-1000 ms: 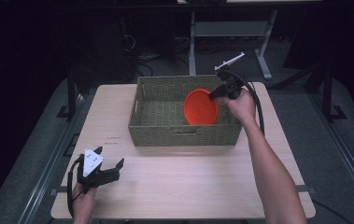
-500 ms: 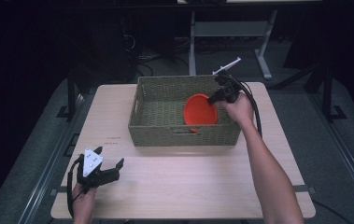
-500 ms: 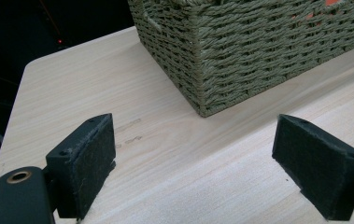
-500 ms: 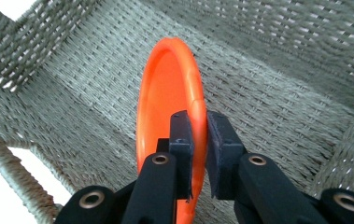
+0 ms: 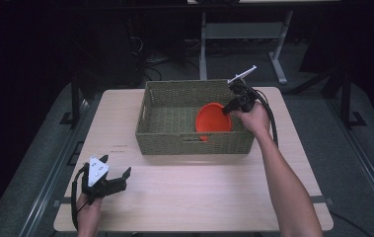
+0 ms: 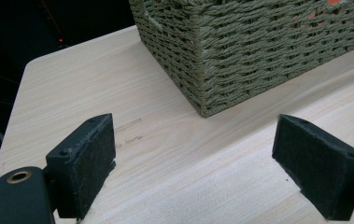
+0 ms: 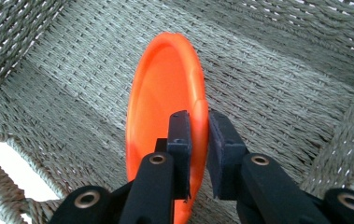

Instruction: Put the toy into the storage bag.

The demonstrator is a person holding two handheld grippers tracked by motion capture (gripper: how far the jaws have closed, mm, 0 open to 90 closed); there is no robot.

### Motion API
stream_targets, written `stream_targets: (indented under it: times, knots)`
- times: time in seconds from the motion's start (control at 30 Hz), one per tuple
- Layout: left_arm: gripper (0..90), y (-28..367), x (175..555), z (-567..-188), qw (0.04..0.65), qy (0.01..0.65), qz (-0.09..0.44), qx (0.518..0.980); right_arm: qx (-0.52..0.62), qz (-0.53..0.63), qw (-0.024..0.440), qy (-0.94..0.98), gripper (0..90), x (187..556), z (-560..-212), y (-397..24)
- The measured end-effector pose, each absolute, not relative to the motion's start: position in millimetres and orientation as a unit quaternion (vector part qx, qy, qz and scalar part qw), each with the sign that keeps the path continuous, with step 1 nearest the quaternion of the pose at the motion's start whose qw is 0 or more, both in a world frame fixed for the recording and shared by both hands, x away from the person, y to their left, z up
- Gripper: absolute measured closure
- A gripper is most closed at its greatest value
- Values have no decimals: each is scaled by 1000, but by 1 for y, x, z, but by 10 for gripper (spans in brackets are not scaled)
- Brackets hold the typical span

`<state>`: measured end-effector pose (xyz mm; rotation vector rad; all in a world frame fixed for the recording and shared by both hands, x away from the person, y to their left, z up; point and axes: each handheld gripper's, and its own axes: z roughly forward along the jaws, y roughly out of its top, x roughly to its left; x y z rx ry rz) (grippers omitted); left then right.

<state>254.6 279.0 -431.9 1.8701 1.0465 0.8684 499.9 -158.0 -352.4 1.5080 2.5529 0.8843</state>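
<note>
An orange plastic plate (image 5: 213,121) (image 7: 165,102) hangs inside the green woven basket (image 5: 165,137) at the far middle of the table, tilted toward the basket's right end. My right gripper (image 5: 230,107) (image 7: 199,122) is shut on the plate's rim, one jaw on each face. Down at the table's near left corner, my left gripper (image 5: 118,177) (image 6: 193,154) rests on the wood, open, with nothing between its pads (image 6: 90,154). It faces the basket's near corner (image 6: 202,79).
The pale wooden table (image 5: 199,192) stretches bare in front of the basket. A metal stand (image 5: 239,29) and cables lie on the dark floor beyond the far edge. The basket's walls (image 7: 34,60) surround the plate on all sides.
The right gripper has lowered the orange plate deeper into the basket and tipped it flatter. The left gripper has stayed still.
</note>
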Motion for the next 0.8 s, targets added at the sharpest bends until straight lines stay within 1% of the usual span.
stream_targets:
  times: [0.03,0.07,0.1,0.23,0.27,0.4,0.6,0.8]
  knots:
    - [128,279,255,-432,403,414,344,740,487,286,24,825,791,500,-352,-158]
    - [128,279,255,-432,402,416,343,740,488,279,25,827,754,500,-353,-158]
    - [128,279,255,-432,402,416,343,740,488,279,25,827,754,500,-353,-158]
    - [129,280,254,-432,402,416,344,739,485,259,34,834,675,500,-355,-154]
    - [129,280,254,-432,402,416,344,740,485,259,34,834,675,500,-355,-154]
    - [128,279,255,-432,401,413,344,742,486,248,33,837,611,500,-358,-153]
    - [128,279,254,-433,400,410,344,744,492,243,28,836,562,500,-361,-154]
    - [128,281,251,-432,403,417,345,738,490,239,31,838,553,500,-363,-151]
